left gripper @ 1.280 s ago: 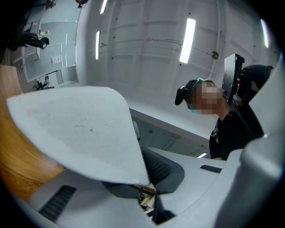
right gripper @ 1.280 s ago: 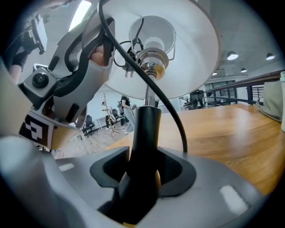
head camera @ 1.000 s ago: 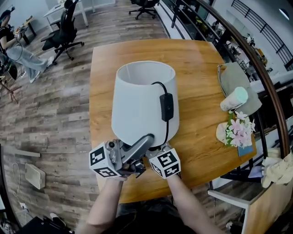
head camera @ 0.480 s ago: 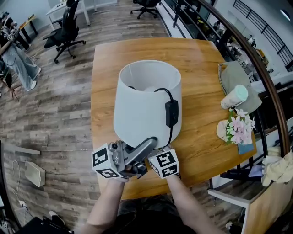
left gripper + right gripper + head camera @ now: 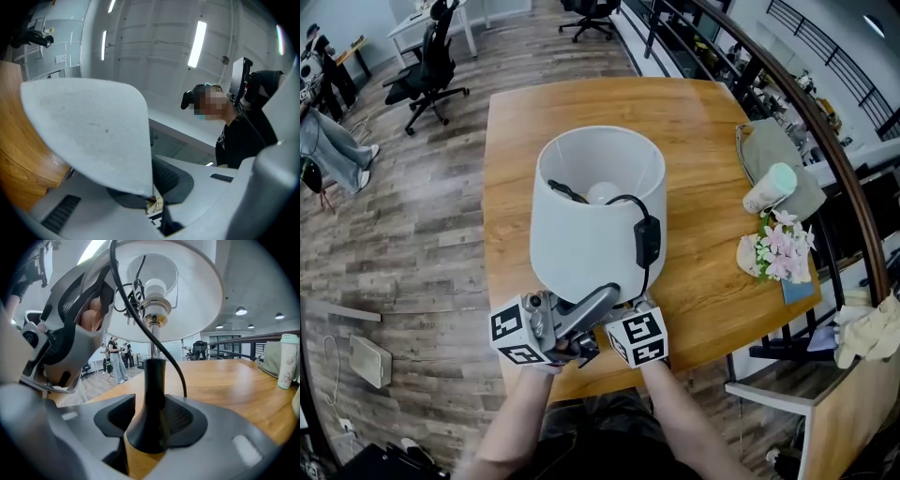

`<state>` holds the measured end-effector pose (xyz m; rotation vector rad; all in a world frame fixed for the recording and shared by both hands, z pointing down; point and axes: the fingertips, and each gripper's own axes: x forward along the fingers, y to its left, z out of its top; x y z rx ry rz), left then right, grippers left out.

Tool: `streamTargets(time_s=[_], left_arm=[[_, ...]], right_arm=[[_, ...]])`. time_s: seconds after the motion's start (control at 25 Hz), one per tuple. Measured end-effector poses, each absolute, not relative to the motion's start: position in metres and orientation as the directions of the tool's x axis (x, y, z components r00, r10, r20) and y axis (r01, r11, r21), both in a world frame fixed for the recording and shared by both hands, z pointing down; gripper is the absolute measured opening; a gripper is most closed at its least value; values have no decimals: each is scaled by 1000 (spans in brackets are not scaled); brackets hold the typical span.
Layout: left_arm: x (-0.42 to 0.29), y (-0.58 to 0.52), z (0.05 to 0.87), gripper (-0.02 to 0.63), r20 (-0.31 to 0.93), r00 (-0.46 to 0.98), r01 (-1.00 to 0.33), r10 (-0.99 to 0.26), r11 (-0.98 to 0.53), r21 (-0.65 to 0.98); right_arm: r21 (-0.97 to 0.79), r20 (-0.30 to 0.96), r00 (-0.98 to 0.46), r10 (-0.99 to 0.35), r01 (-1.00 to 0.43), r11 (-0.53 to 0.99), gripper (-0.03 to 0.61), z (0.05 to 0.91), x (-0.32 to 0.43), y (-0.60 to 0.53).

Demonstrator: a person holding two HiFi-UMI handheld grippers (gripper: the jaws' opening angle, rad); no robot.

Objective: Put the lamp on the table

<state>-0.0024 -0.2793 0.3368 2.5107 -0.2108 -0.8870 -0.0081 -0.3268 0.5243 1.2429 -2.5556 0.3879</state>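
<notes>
A lamp with a white shade [image 5: 595, 220] and a black cord with a switch [image 5: 647, 241] stands over the front part of the wooden table [image 5: 703, 122]. Its bulb shows through the shade's open top. My left gripper [image 5: 586, 309] is shut on the shade's lower rim [image 5: 93, 136], which runs between the jaws of the left gripper [image 5: 152, 199]. My right gripper [image 5: 150, 420] is shut on the lamp's black stem [image 5: 152, 394], just above its flared foot. In the head view the right gripper [image 5: 628, 314] is partly hidden under the shade. Whether the foot touches the table cannot be told.
At the table's right side lie a grey bag [image 5: 773, 150], a white cup [image 5: 769, 187] and a bunch of pink flowers [image 5: 780, 253]. A curved railing [image 5: 825, 141] runs along the right. Wood floor and an office chair [image 5: 427, 66] are to the left.
The lamp has tipped more upright, so the shade's opening now faces up and shows the bulb. Both grippers have kept their hold and hardly moved.
</notes>
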Motion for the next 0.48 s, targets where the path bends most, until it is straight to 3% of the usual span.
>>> streamTargets(time_s=[0.16, 0.48], left_arm=[[-3, -270, 341, 11, -549, 785, 18, -285, -876, 482], [0, -252, 353, 31, -525, 804, 19, -279, -870, 492]], right_arm=[[-109, 355, -589, -726, -798, 593, 204, 524, -8, -316], [-104, 353, -581, -733, -803, 587, 118, 524, -4, -297]])
